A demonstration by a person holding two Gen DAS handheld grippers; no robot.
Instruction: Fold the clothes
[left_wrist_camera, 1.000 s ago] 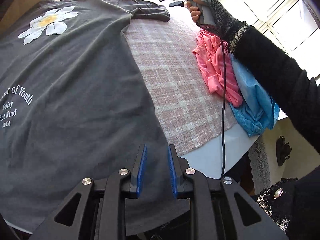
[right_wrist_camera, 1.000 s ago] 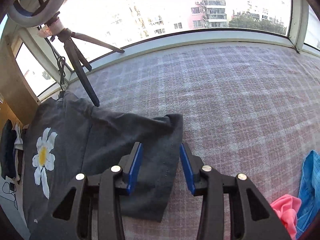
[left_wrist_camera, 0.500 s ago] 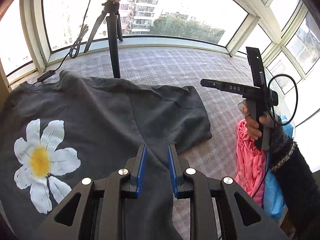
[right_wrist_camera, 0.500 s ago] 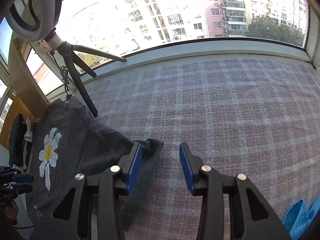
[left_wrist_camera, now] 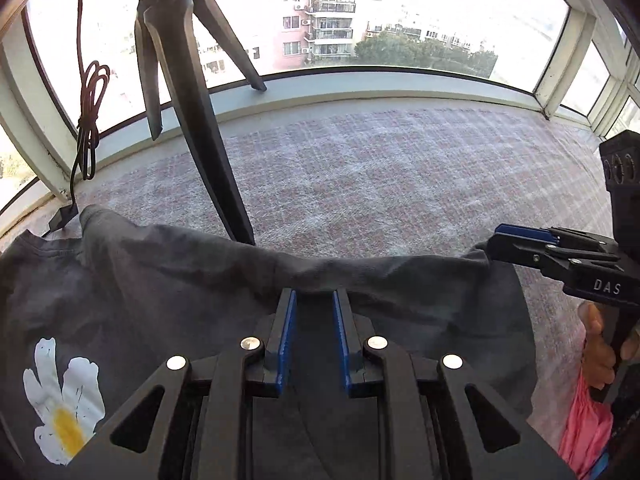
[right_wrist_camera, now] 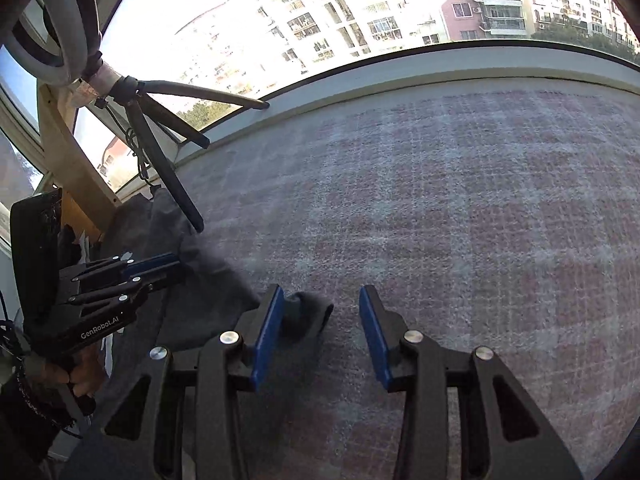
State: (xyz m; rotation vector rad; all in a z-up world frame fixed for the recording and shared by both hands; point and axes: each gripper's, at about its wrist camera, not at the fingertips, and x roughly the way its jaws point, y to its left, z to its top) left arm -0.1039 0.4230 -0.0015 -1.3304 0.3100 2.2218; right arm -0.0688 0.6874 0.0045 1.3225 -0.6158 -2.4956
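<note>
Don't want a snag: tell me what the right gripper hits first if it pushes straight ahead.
Probably the dark shirt's sleeve tip, lying just ahead by the right gripper's left jaw; past it only the checked cloth. Depth is unclear.

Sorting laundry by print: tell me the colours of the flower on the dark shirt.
White petals around a yellow centre, on the flower of the shirt; clearest in the left wrist view.

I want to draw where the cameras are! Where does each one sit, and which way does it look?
Left wrist camera: sits on the left tongs, looking down over the grey T-shirt toward the window; shows its closing jaws above cloth, plus the right tongs and right hand.
Right wrist camera: sits on the right tongs, facing the plaid cloth and window; jaws closing, sleeve end between them; left tongs and left hand at its left.
Shared: T-shirt, tripod, window.
</note>
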